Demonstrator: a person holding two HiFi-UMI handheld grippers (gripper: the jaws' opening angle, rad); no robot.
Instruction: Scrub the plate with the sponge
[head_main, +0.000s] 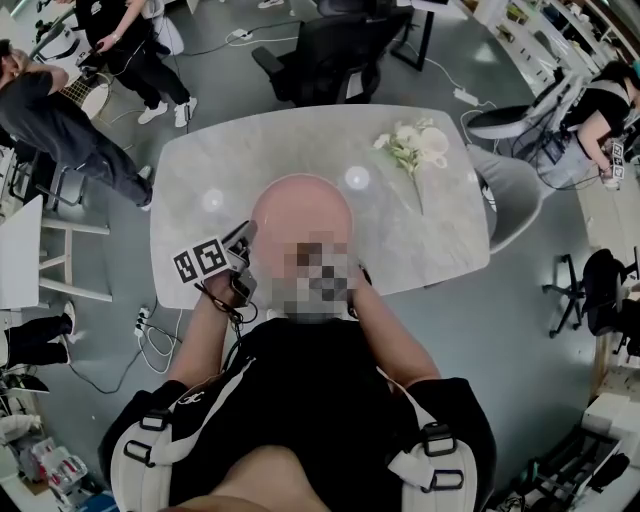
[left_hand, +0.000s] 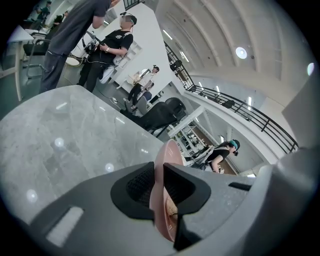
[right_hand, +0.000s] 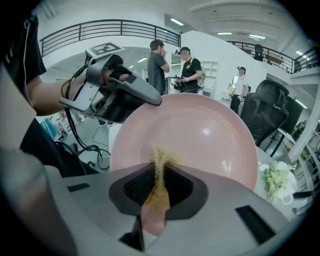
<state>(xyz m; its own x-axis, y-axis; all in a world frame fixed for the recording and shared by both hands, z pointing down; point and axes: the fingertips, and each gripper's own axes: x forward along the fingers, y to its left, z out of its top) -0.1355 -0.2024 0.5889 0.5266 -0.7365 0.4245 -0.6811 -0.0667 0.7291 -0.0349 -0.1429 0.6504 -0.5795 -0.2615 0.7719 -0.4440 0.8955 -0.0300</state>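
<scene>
A pink plate (head_main: 300, 205) is held up on edge over the marble table (head_main: 440, 240), partly hidden by the person's head. My left gripper (left_hand: 159, 186) is shut on the plate's rim (left_hand: 166, 165); its marker cube (head_main: 203, 262) shows at the plate's left. In the right gripper view the plate's face (right_hand: 210, 135) fills the middle, with the left gripper (right_hand: 117, 95) clamped on its upper left edge. My right gripper (right_hand: 160, 182) is shut on a thin yellow sponge (right_hand: 159, 172), whose frayed tip touches the plate's lower face. The right gripper is hidden in the head view.
White flowers (head_main: 412, 146) lie at the table's far right. A black office chair (head_main: 330, 55) stands behind the table, a grey chair (head_main: 505, 190) at its right. Several people stand or sit around the room, and cables run over the floor at left.
</scene>
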